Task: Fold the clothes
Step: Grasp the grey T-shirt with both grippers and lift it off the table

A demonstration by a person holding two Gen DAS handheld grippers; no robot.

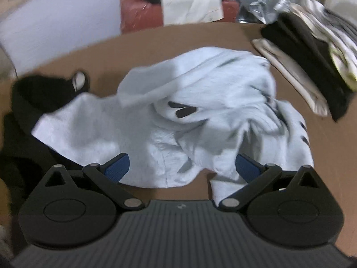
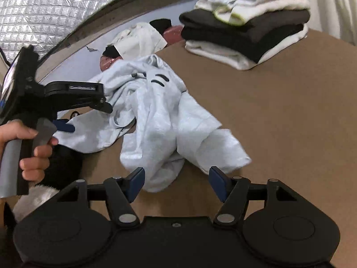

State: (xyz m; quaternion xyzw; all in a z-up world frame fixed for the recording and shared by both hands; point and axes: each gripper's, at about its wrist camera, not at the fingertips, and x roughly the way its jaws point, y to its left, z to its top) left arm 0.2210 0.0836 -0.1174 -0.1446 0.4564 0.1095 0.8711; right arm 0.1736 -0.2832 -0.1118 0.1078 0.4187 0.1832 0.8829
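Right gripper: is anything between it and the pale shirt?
Nothing visible. The right gripper is open just short of the crumpled shirt, with only bare table around that near edge.

Two black handheld grippers with blue finger pads, one bare hand visible.

Left gripper (image 1: 181,165): black body, ribbed grey centre panel with a small pale logo, two round black housings, black linkage arms on silver pivot pins, fingers (image 1: 117,167) faced in blue. Right gripper (image 2: 176,184): same black build, smooth centre plate with one small screw, silver pins, blue pads. Right-wrist view shows the left unit's grey handle with black strip, held by a hand (image 2: 29,147); sleeve not visible.
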